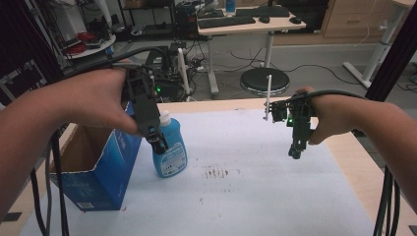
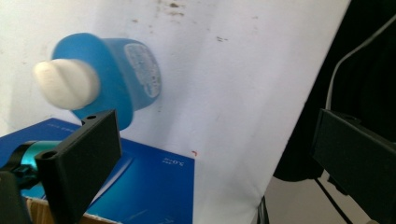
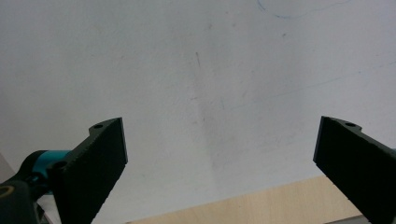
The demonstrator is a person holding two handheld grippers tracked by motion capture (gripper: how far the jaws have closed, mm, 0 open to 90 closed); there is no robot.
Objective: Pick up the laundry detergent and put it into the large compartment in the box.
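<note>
The blue plastic bottle with a white cap [image 1: 169, 147] stands upright on the white sheet covering the table [image 1: 255, 191], long axis vertical and cap up, its left side just beside the open blue cardboard box [image 1: 105, 172]. The left gripper [image 1: 158, 142] hangs above the bottle near its cap, jaws spread wide and holding nothing. The right gripper [image 1: 295, 153], jaws likewise released, hovers well apart over bare sheet near the table's right wooden edge, with open room between it and the bottle.

Glossy blue plastic bottle [image 1: 169, 150], matt cardboard box [image 1: 101, 169], stained white paper sheet [image 1: 255, 196].
</note>
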